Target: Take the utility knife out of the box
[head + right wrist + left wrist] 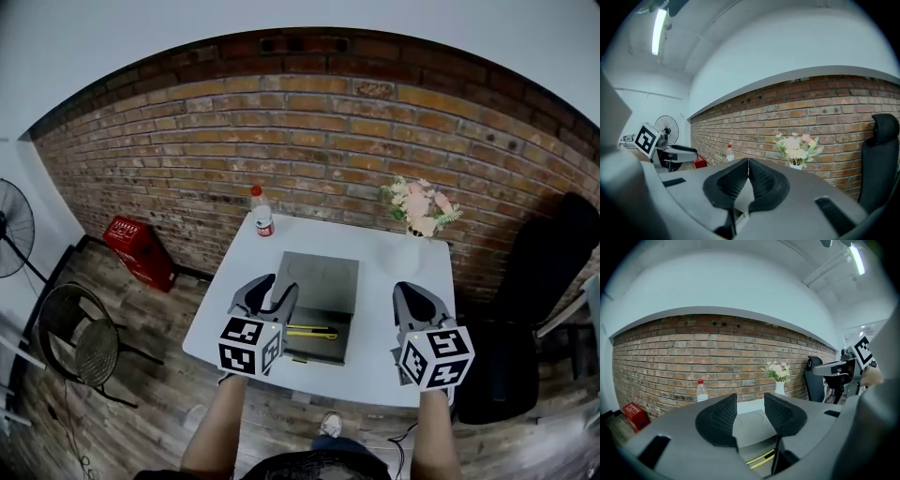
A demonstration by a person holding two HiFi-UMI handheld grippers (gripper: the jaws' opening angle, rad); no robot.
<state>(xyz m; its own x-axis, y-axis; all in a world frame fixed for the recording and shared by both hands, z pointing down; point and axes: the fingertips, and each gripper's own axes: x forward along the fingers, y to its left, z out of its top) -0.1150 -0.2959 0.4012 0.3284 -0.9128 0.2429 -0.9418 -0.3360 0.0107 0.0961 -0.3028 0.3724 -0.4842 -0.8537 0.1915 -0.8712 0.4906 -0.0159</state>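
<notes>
Jaws of the left gripper (750, 404) stand well apart with nothing between the pads; in the left gripper view the gap frames the open box, and the yellow utility knife (761, 459) shows low in the frame just beneath the right-hand pad. Jaws of the right gripper (748, 164) are closed tip to tip on nothing. In the head view the left gripper (279, 286) sits lower centre-left, at the box's left edge, and the right gripper (410, 292) lower centre-right, apart from the box; each carries a cube of black-and-white square markers with no lettering. Between them, at frame centre, the grey box (319, 349) lies on the white tabletop (375, 281) with its lid folded back, and the utility knife (312, 332) rests crosswise in the base, touched by neither gripper. Judged from this, opening is done; reaching in, gripping the knife and lifting it clear remain. Farther back stand a clear bottle (262, 211) with a red cap and red label, its print unreadable, and a white vase of pale flowers (419, 208). Beyond, by the brick wall (309, 141), a red crate (139, 248) bears pale print too small to read.
</notes>
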